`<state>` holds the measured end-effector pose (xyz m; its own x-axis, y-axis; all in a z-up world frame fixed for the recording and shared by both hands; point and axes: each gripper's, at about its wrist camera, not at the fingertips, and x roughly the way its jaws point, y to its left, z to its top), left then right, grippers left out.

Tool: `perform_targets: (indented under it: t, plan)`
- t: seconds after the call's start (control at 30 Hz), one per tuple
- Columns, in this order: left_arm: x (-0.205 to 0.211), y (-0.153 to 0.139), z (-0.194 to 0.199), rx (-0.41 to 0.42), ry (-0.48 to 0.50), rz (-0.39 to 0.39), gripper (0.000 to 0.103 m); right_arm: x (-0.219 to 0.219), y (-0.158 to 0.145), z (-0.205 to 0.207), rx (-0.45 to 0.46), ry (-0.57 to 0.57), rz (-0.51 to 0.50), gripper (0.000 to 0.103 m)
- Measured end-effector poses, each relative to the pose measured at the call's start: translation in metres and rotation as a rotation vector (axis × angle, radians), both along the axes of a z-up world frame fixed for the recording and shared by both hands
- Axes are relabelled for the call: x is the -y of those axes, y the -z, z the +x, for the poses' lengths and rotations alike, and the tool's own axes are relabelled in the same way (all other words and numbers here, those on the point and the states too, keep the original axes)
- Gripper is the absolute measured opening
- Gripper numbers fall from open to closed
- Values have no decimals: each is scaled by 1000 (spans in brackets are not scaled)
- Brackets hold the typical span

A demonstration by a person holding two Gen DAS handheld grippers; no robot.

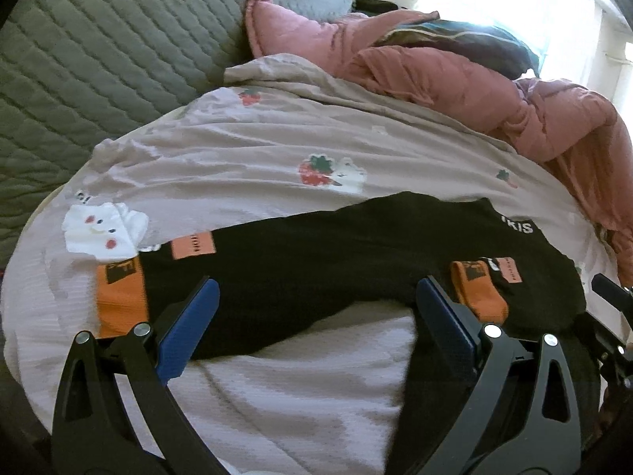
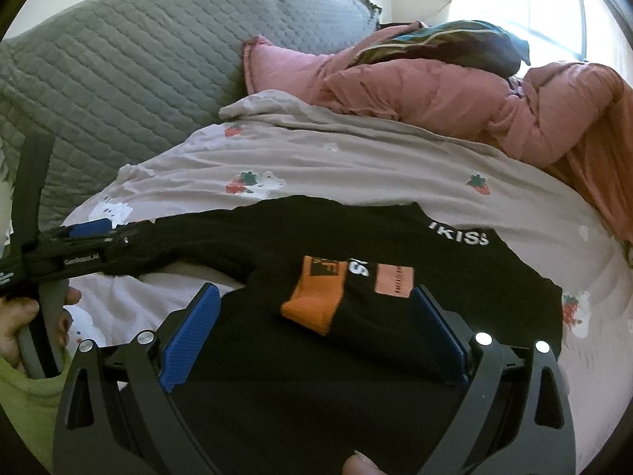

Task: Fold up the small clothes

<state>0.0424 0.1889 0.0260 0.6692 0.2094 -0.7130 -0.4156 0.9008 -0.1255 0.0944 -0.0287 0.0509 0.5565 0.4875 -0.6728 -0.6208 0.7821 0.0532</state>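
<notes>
Fingers (image 1: pixel 205 297) of both grippers gape wide over black garment (image 1: pixel 316 245) lying crosswise.

"IKISS" on black garment (image 2: pixel 356 237); "GenRobot.AI" on left tool (image 2: pixel 91 231)

Both grippers were wide open, blue pads spread apart. Left gripper (image 1: pixel 316 301) sat low, pointing forward, and the right gripper (image 2: pixel 316 308) was about the same. A hand (image 2: pixel 23 328) was wrapped around the left one's handle.
</notes>
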Motion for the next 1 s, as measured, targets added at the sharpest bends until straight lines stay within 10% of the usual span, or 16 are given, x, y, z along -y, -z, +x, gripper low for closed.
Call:
perform_targets:
  t: [1.0]
  plan:
    - [-99, 30, -35, -103, -309, -151, 93, -85, -2, -3, 8, -152, 16, 96]
